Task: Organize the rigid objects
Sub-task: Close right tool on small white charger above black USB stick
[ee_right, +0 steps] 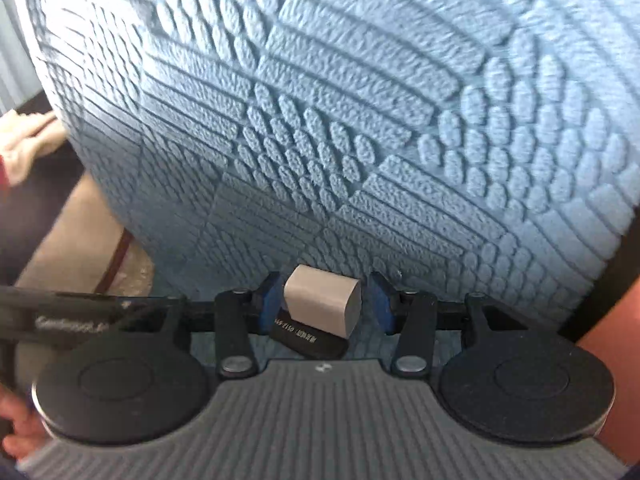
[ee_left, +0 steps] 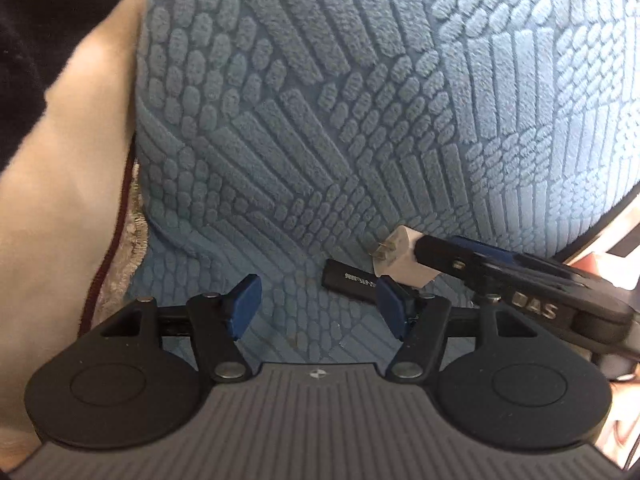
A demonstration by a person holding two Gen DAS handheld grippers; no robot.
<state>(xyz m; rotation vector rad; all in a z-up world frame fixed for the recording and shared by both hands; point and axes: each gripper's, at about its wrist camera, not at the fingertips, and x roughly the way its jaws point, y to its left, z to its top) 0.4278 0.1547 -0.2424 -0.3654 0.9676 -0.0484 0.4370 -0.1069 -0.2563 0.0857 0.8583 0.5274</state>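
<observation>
White charger (ee_left: 402, 258) sits between right hand-held gripper (ee_right: 322, 304) pads, right pad not touching, over black stick (ee_left: 352, 281) on blue textured cushion (ee_left: 320, 100). Left hand-held gripper (ee_left: 316, 306) spread apart, holding nothing.

Black fingers (ee_left: 208, 320), blue pads (ee_left: 244, 300).

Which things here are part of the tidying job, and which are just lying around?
In the job:
charger, between the right gripper fingers
black stick
left gripper, open, holding nothing

Lying about:
blue blanket
cream cloth
</observation>
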